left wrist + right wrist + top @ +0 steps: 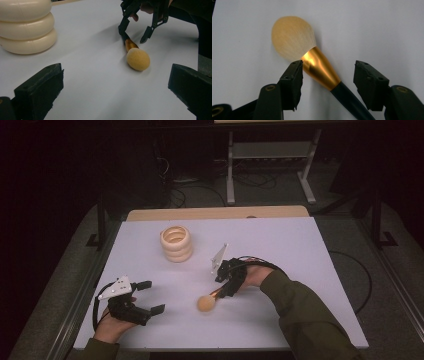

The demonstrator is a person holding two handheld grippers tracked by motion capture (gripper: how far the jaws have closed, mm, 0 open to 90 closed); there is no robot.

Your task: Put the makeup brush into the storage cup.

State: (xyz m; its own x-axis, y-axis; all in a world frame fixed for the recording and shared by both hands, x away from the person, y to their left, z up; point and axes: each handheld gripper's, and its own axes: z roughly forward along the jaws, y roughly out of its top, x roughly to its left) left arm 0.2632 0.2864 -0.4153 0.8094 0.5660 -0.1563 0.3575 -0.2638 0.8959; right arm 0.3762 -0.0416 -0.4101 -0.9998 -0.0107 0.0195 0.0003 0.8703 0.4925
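Right gripper (pixel 327 75) half-open astride brush (pixel 317 66); one pad touching

Lab: bare white table (pixel 280 250), floor cables (pixel 200 190)

Table (pixel 300 270), contents: stack of rings (pixel 176 243) placed far, left of centre; brush (pixel 209 301) laid nearer, right of the stack (head toward the near-left). Left gripper (pixel 152 297) positioned near-left; right gripper (pixel 220 287) set astride the brush's ferrule.
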